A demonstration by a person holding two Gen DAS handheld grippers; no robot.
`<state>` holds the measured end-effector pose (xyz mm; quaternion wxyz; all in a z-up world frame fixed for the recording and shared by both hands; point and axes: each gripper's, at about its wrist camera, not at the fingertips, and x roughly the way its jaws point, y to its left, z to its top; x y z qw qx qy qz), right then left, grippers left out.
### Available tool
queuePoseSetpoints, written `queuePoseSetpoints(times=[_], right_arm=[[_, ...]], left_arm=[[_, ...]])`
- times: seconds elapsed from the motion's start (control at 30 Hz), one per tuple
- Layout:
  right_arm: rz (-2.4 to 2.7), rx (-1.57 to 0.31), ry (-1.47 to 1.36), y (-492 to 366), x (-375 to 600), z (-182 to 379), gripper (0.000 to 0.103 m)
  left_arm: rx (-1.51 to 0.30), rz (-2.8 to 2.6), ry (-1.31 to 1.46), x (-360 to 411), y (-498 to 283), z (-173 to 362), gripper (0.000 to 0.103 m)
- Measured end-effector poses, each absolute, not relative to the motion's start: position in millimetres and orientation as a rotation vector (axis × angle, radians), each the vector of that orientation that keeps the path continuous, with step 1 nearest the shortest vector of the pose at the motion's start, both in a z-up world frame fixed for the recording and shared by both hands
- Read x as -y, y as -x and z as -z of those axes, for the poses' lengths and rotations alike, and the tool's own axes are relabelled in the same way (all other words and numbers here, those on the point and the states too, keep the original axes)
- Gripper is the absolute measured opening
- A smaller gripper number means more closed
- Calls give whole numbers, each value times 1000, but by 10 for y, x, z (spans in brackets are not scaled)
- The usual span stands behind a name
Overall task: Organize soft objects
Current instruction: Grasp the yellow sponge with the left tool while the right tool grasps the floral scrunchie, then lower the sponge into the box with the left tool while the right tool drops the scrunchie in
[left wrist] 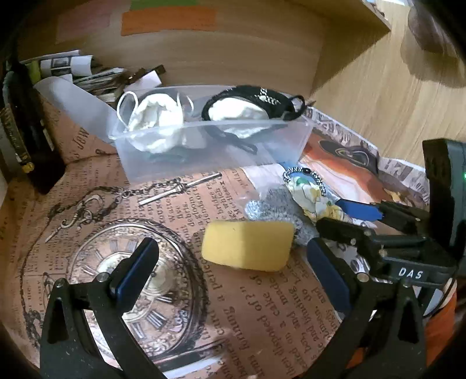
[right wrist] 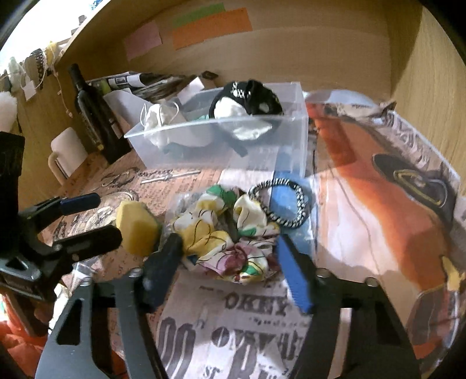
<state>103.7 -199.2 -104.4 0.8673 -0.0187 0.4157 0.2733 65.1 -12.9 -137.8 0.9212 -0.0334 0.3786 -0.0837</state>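
Note:
A clear plastic bin (left wrist: 151,151) (right wrist: 291,140) at the back holds a white mask (left wrist: 157,116) (right wrist: 157,119) and a black-and-white cloth (left wrist: 253,108) (right wrist: 247,102). A yellow sponge (left wrist: 247,245) (right wrist: 137,230) lies on the printed paper between my open left gripper's (left wrist: 230,265) (right wrist: 87,218) fingers, untouched. A floral scrunchie (right wrist: 224,236) (left wrist: 311,198) and a black-and-white hair tie (right wrist: 279,204) (left wrist: 305,177) lie to its right. My right gripper (right wrist: 230,265) (left wrist: 337,212) is open around the scrunchie. A grey fuzzy item (left wrist: 279,210) sits behind the sponge.
A dark wine bottle (right wrist: 90,110) (left wrist: 26,128), a white mug (right wrist: 67,154) and rolled papers (right wrist: 151,81) stand at the back left. Wooden walls (right wrist: 320,52) enclose the back and right. Coloured notes (right wrist: 209,26) stick on the back wall.

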Motion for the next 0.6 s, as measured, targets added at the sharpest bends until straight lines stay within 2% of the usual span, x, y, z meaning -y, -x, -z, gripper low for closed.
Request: queuePoseSetpoints(times=[0.13, 0.17, 0.2, 0.23, 0.27, 0.4, 0.6], right_arm=[[-569, -877, 24, -1040, 2012, 1055, 33], [-567, -876, 21, -1039, 2025, 1054, 31], [-564, -875, 19, -1039, 2030, 1051, 26], [-560, -872, 20, -1037, 2039, 1047, 23], [-556, -869, 21, -1035, 2042, 1039, 22], [-544, -837, 19, -1016, 2067, 970, 18], [-551, -774, 24, -975, 2056, 804, 17]], left_arm=[[-776, 173, 81, 148, -680, 1427, 103], [-775, 175, 89, 148, -682, 1434, 102], [-771, 176, 94, 146, -681, 1437, 100], [-768, 180, 96, 147, -685, 1437, 93], [-774, 185, 93, 150, -698, 1439, 85], [-799, 206, 111, 123, -760, 1466, 66], [-764, 178, 136, 39, -748, 1410, 60]])
